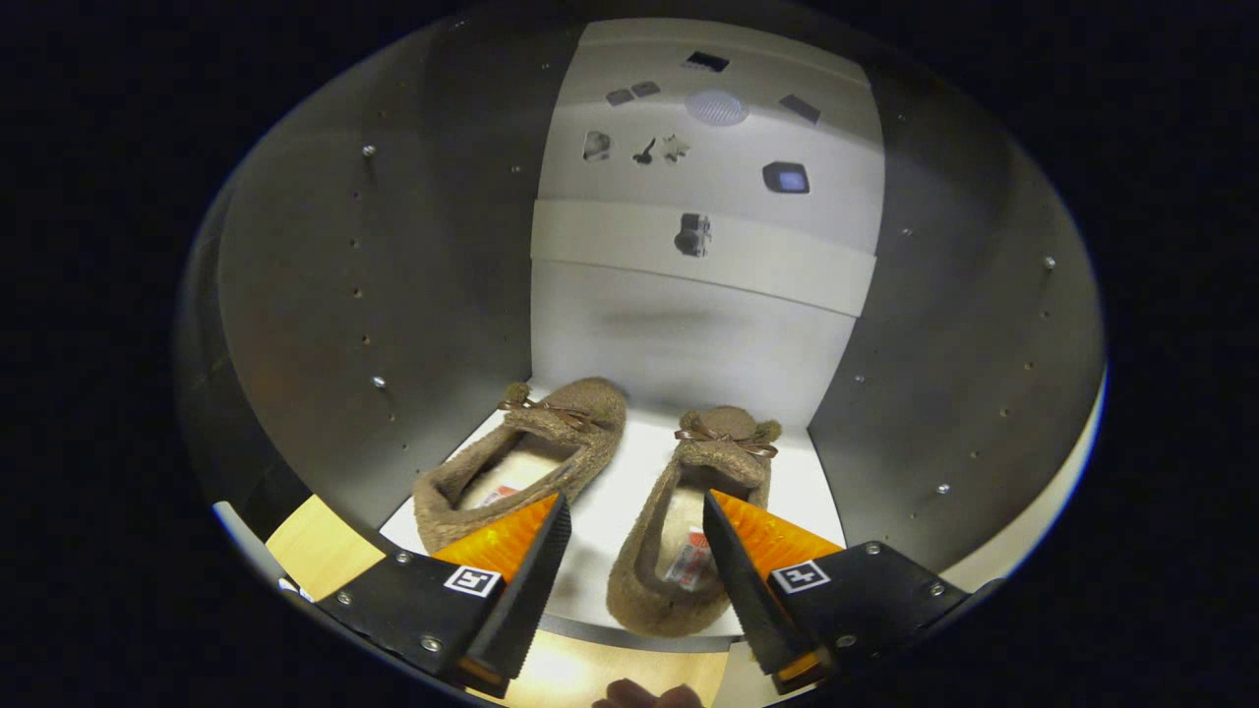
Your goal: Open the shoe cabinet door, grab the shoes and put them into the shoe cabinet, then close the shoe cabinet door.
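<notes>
And here is the gripper [634, 565], fingers spread wide apart with nothing held between them, hanging just outside the mouth of the open shoe cabinet [325, 295], a boxy unit with dark grey side walls dotted with small screws and peg holes. Between and just ahead of the fingers lies the pair of fuzzy brown slippers, each with a thin brown ribbon bow at the toe. The left brown slipper [526, 462] rests at a slant on the white cabinet shelf [610, 501], heel toward the left finger, which overlaps it from this angle; whether that finger touches it I cannot tell. The right brown slipper [689, 521] sits beside it, toes pointing inward, heel at or just over the front lip of the shelf, with the right finger crossing in front of its side. Both slippers are apart from each other and neither is gripped. Beyond them rises the pale white back panel [689, 334], with small dark shapes higher up that are too small to identify. Down below the fingers, a strip of light wooden floor [315, 556] peeks out, along with a fingertip [644, 696] of a person. By my read, the door is open and both shoes are in; what looks left is backing the gripper out and swinging the door shut, perhaps after nudging that right heel further in
</notes>
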The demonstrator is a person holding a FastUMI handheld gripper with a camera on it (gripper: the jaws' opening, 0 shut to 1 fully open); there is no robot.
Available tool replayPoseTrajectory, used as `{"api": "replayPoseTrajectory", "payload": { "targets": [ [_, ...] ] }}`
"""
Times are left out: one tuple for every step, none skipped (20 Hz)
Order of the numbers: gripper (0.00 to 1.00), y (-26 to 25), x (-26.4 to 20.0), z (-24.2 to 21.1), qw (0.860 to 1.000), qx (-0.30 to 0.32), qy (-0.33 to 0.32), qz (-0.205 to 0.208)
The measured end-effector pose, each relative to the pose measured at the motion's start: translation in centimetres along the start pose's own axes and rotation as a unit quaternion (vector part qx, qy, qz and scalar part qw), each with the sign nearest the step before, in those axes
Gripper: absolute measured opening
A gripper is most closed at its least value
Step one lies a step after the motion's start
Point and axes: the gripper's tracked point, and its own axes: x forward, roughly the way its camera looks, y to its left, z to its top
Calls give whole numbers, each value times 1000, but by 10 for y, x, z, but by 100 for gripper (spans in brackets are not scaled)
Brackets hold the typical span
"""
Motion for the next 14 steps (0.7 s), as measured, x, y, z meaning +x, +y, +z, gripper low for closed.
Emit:
{"api": "replayPoseTrajectory", "payload": {
  "targets": [
    [90, 2, -11, 0, 1000, 1, -4, -3],
    [91, 5, -23, 1, 1000, 2, -7, -7],
    [94, 6, -36, 0, 1000, 4, -14, -14],
    [94, 8, -50, 0, 1000, 5, -19, -23],
    [94, 10, -65, -1, 999, 8, -24, -28],
    [95, 14, -81, -3, 999, 14, -28, -33],
    [95, 18, -101, -6, 999, 23, -30, -34],
    [95, 26, -120, -11, 998, 33, -33, -31],
    [95, 30, -141, -15, 998, 40, -38, -29],
    [95, 30, -163, -19, 998, 45, -41, -31],
    [95, 31, -182, -23, 997, 50, -44, -34],
    [95, 31, -198, -30, 997, 55, -43, -33],
    [95, 34, -217, -34, 997, 59, -41, -28],
    [95, 36, -232, -38, 997, 61, -41, -25]
  ]
}}
